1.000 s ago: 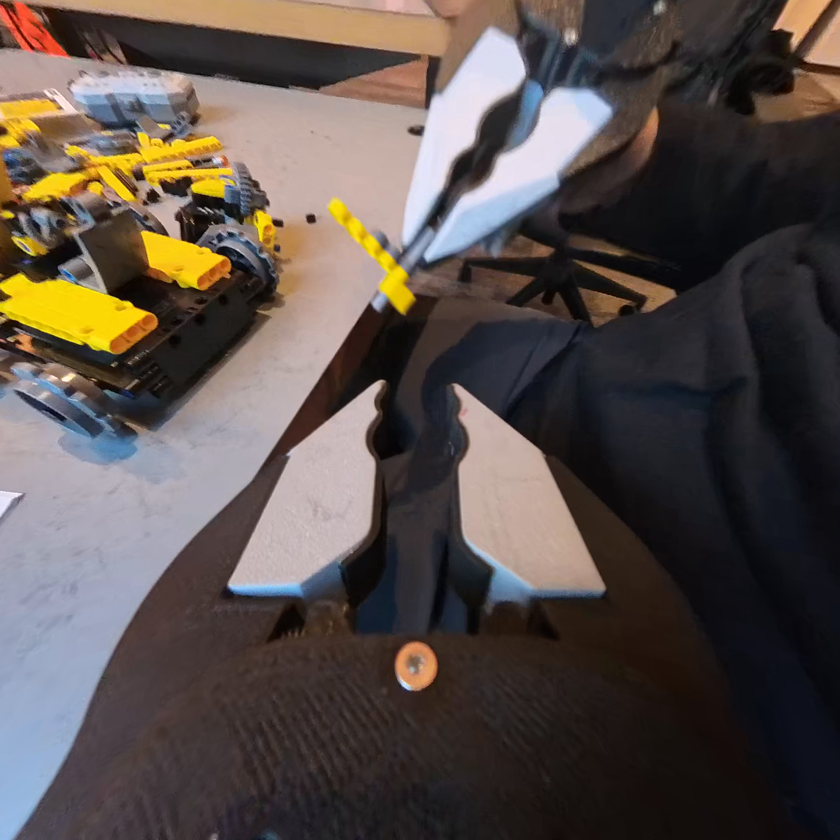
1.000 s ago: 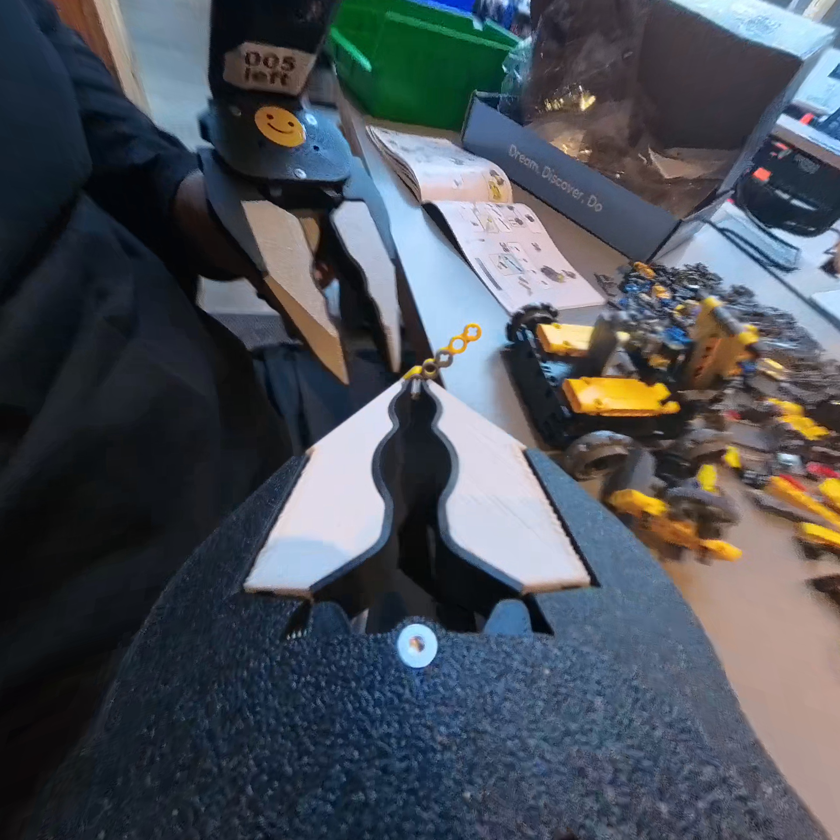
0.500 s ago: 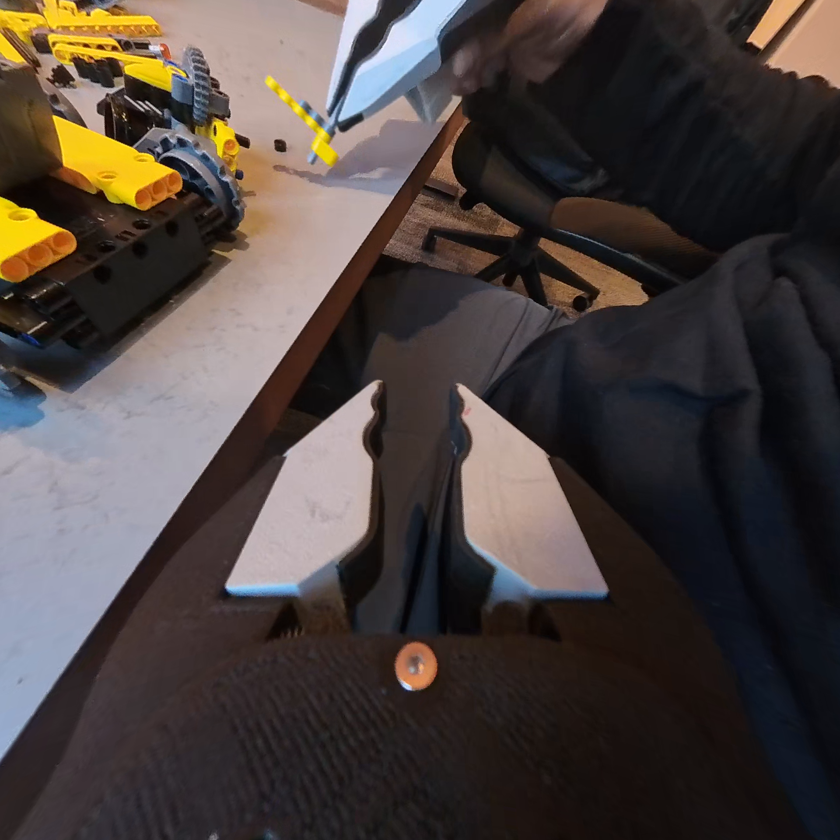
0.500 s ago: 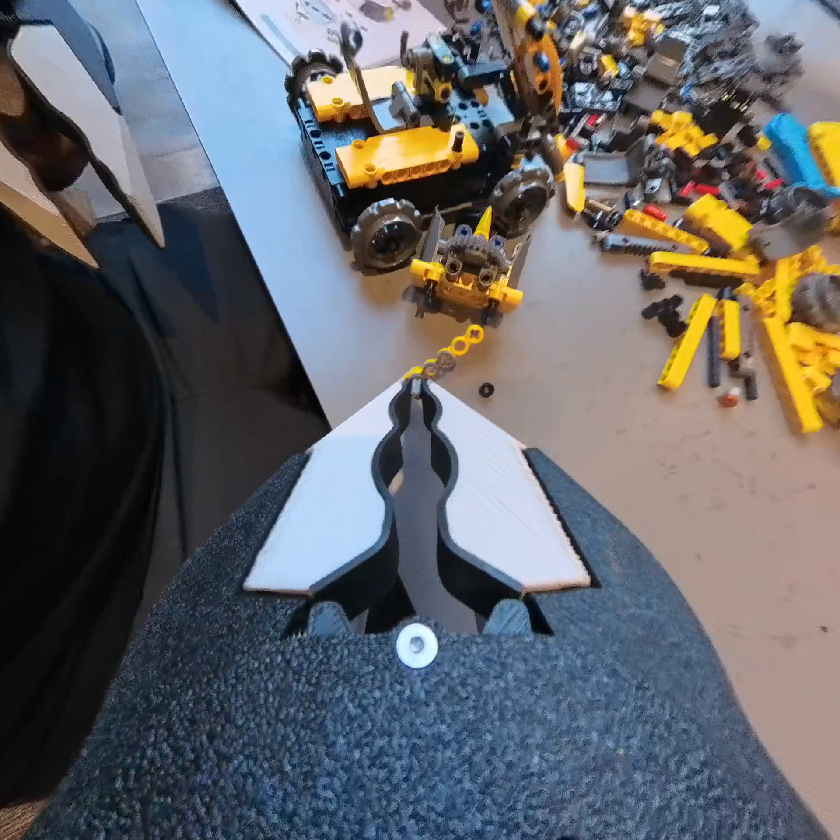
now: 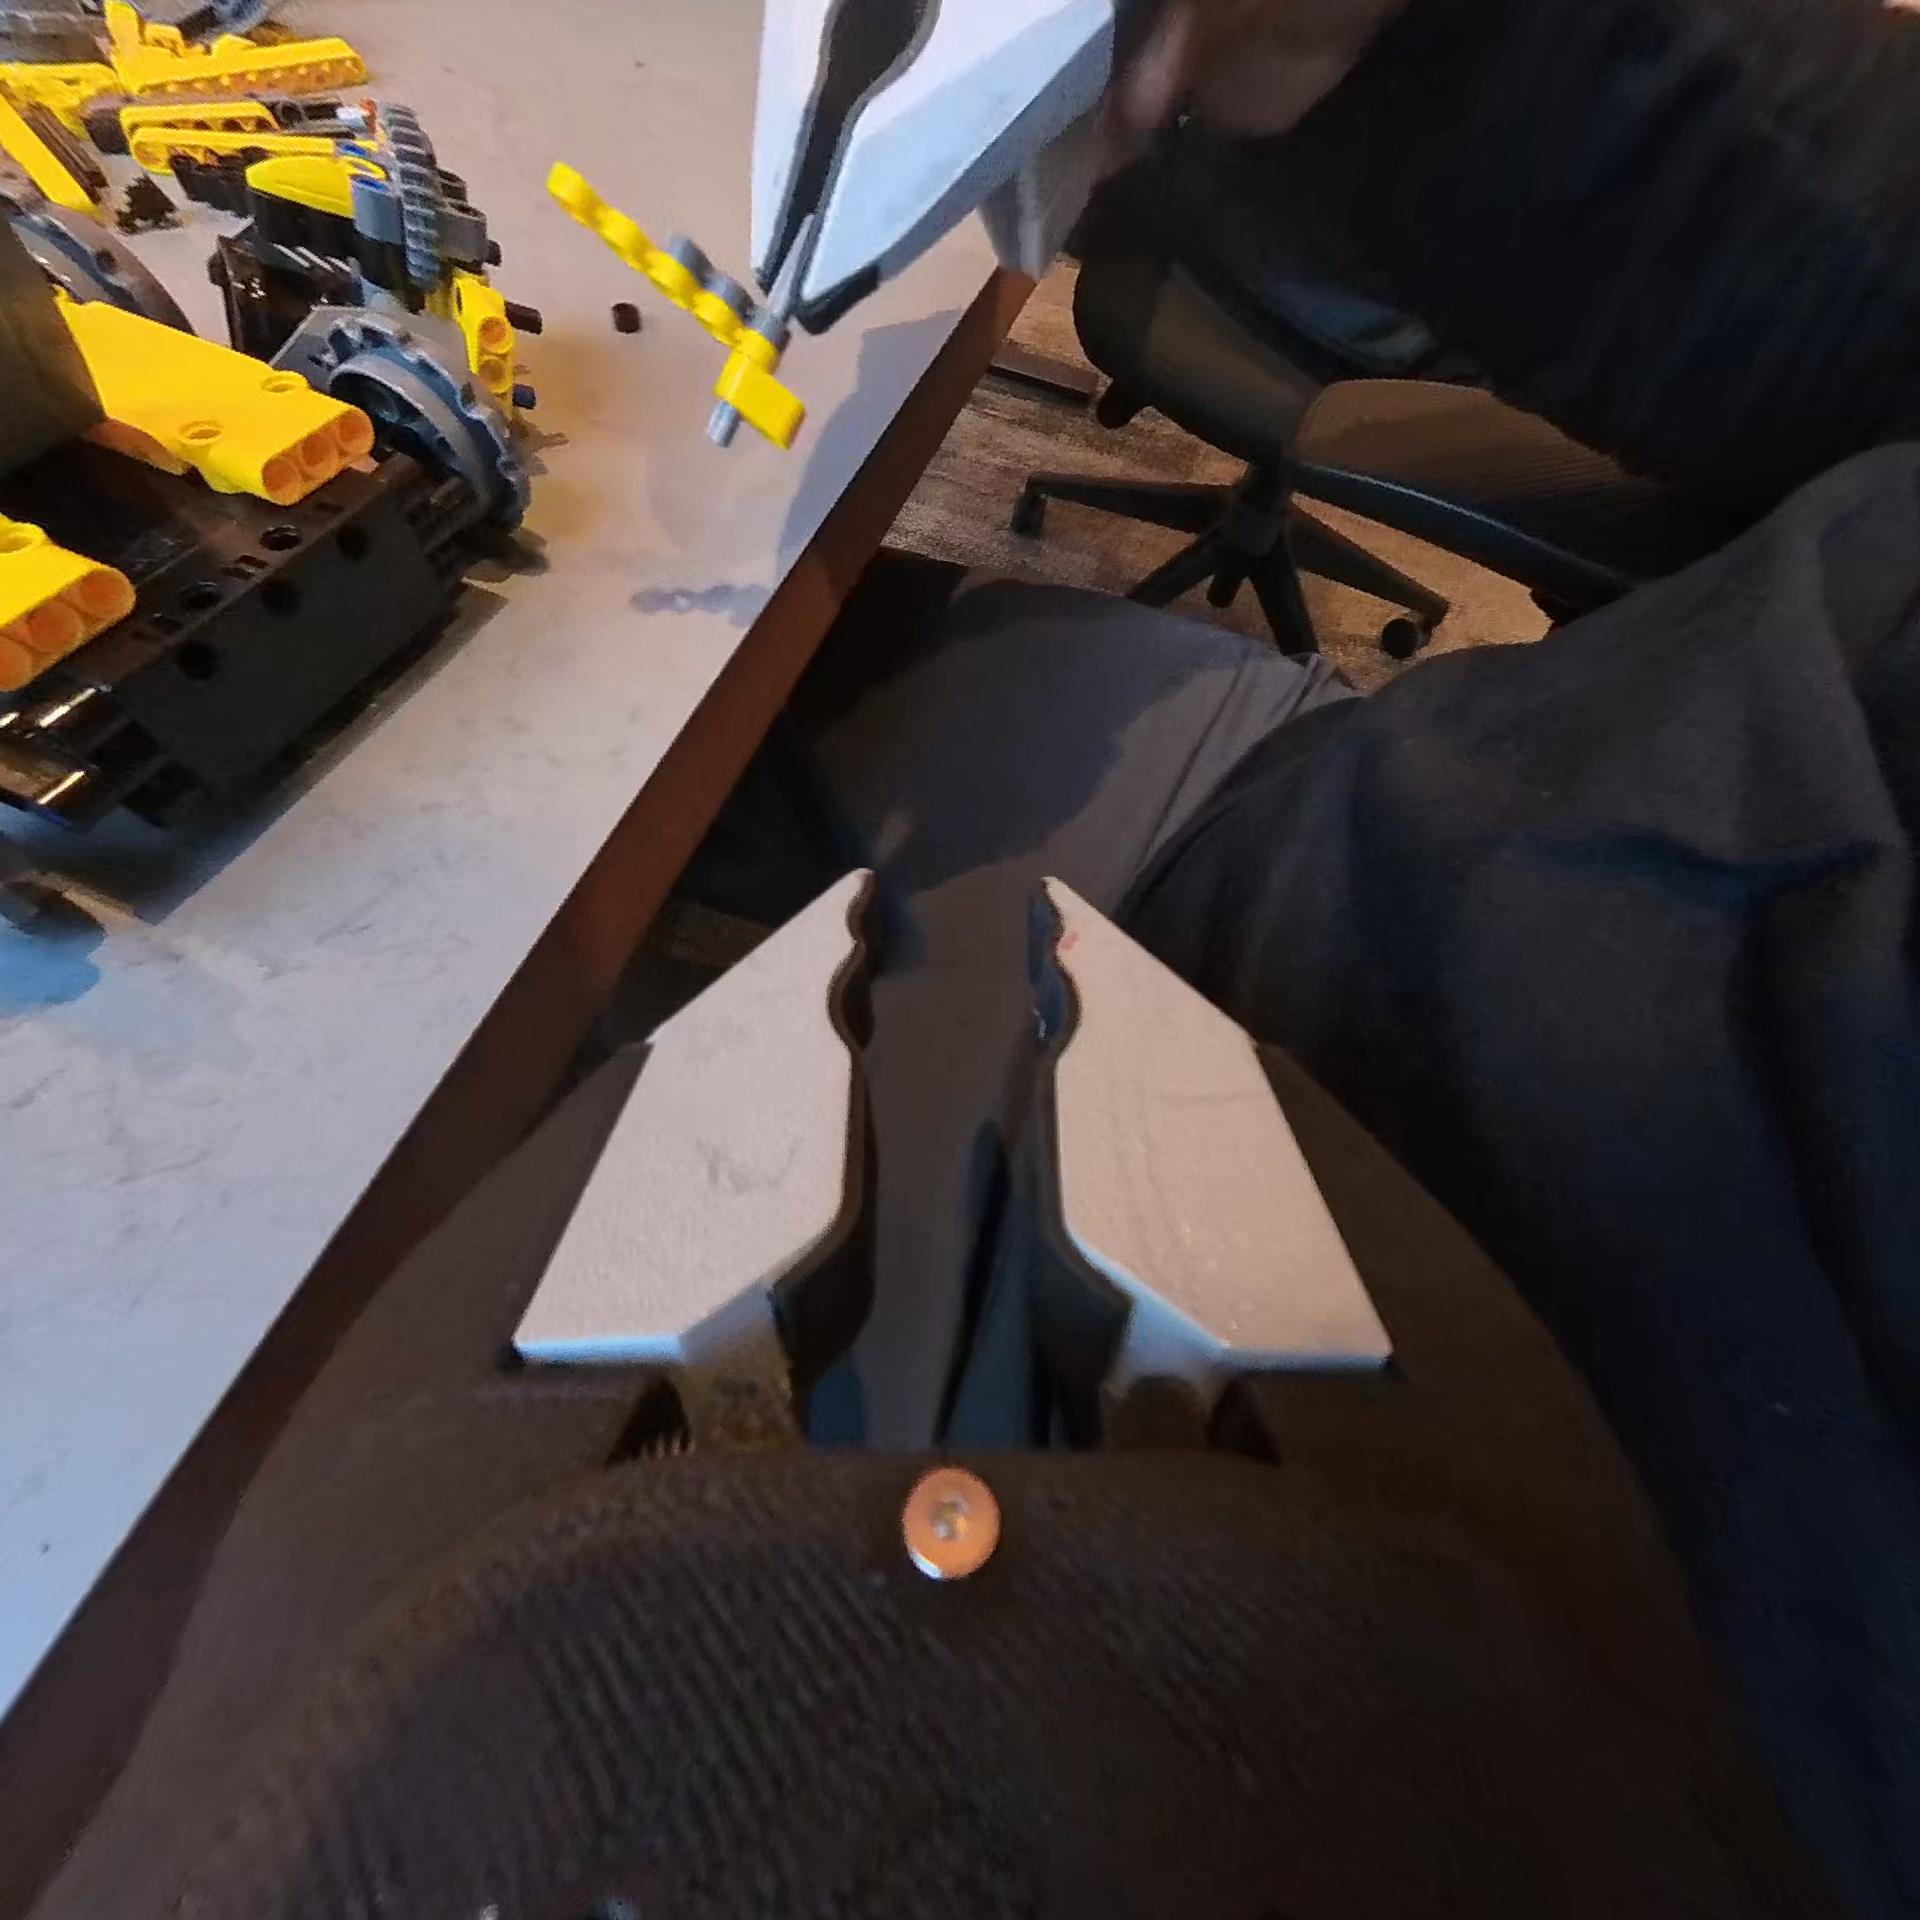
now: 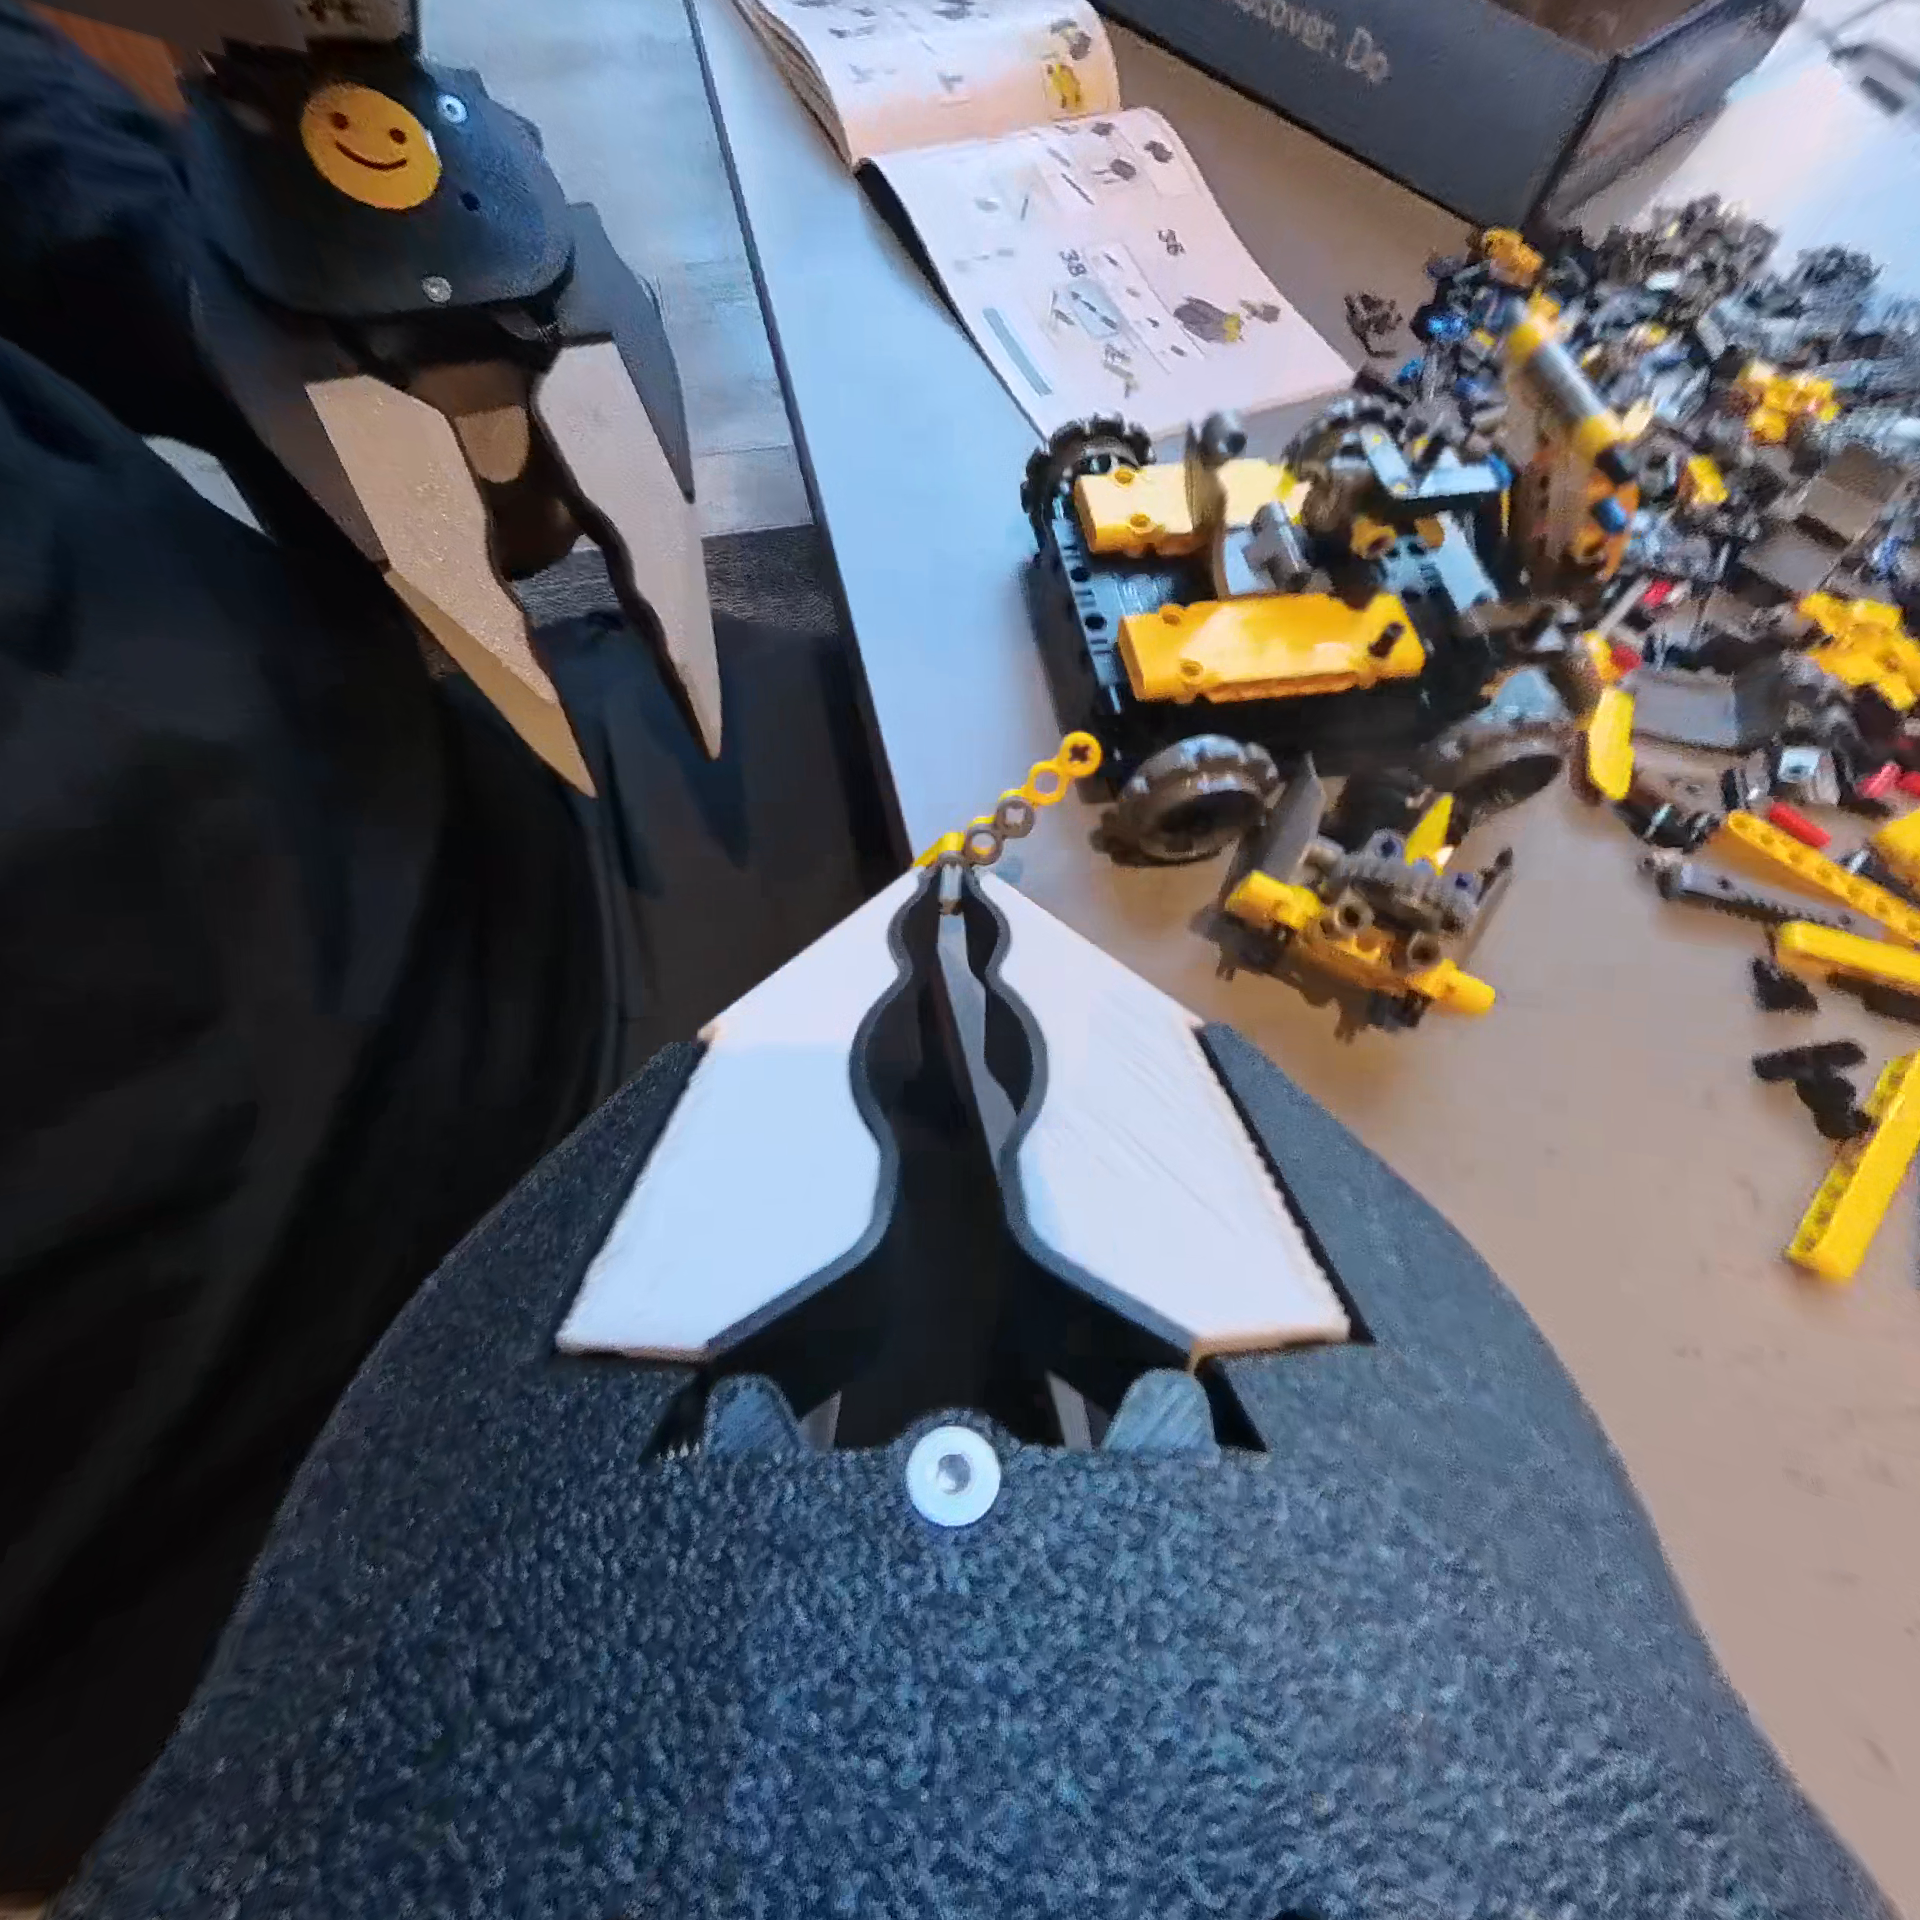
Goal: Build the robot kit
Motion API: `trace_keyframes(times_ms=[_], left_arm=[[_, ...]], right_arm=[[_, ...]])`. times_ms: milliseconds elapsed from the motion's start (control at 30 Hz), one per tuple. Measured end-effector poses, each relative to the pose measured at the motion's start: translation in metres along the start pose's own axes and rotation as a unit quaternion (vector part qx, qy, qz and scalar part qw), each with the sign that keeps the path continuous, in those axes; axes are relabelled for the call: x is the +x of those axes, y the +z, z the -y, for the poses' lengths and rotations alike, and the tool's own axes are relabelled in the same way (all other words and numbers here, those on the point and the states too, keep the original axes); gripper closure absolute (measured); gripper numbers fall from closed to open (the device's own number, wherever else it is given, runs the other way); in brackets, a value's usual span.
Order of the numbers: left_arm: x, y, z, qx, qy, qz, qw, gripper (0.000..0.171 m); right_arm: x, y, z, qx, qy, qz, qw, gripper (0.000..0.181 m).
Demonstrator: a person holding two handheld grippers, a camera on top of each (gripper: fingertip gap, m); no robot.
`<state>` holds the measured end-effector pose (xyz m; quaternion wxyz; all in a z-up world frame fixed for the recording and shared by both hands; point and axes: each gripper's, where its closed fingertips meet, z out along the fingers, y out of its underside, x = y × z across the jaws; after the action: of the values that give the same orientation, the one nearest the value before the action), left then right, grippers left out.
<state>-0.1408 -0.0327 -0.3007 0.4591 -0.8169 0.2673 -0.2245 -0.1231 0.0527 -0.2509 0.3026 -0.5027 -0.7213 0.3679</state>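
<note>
At centre of the right wrist view, the right gripper pinches the grey axle of a small yellow beam assembly between its very tips, jaws pressed together on it. The assembly, a thin holed beam with a grey connector and a short yellow piece, projects up and to the right over the edge of the grey table. The left wrist view shows the same assembly at upper centre, clear of the tabletop with its shadow below.

The left gripper hangs off the table with jaws spread and empty, above a dark-clothed lap; it appears again at upper left of the right wrist view.

Risks, as judged: the hold is on a thin round axle at the extreme tips, so the assembly could pivot or slip out; a drop here could send it over the table edge to the floor. The yellow pieces may also slide along the axle.

At right of the right wrist view lie the yellow-and-black wheeled model, a small geared sub-assembly, an open instruction booklet and loose parts.

Hard to make out: motion blur softens the loose parts; the axle's length inside the jaws is hidden; the model is cut off at the left edge of the left wrist view.
</note>
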Motion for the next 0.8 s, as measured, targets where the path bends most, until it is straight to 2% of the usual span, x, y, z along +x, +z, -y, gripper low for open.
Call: trace_keyframes(times_ms=[67, 167, 300, 367, 500, 567, 800], left_arm=[[-0.006, -0.003, 0.001, 0.004, 0.003, 0.022, 1.0, 0.143], [-0.026, -0.018, 0.017, 0.025, 0.061, 0.114, 0.991, 0.132], [-0.035, -0.031, 0.027, 0.026, 0.138, 0.183, 0.973, 0.127], [-0.036, -0.03, 0.022, 0.016, 0.151, 0.188, 0.97, 0.127], [-0.042, -0.029, 0.015, 0.015, 0.096, 0.163, 0.982, 0.125], [-0.048, -0.033, 0.017, 0.02, 0.089, 0.175, 0.98, 0.123], [-0.039, -0.027, 0.021, 0.005, 0.166, 0.208, 0.964, 0.126]], right_arm=[[-0.008, 0.003, 0.013, 0.028, 0.004, 0.014, 1.0, 0.177], [-0.033, 0.013, 0.037, 0.081, 0.068, 0.082, 0.991, 0.177], [-0.048, 0.041, 0.043, 0.064, 0.094, 0.101, 0.988, 0.177], [-0.05, 0.053, 0.045, 0.062, 0.116, 0.11, 0.985, 0.177], [-0.043, 0.065, 0.039, 0.049, 0.156, 0.118, 0.98, 0.177], [-0.041, 0.067, 0.04, 0.056, 0.182, 0.123, 0.974, 0.177], [-0.048, 0.069, 0.04, 0.058, 0.207, 0.139, 0.967, 0.177]])
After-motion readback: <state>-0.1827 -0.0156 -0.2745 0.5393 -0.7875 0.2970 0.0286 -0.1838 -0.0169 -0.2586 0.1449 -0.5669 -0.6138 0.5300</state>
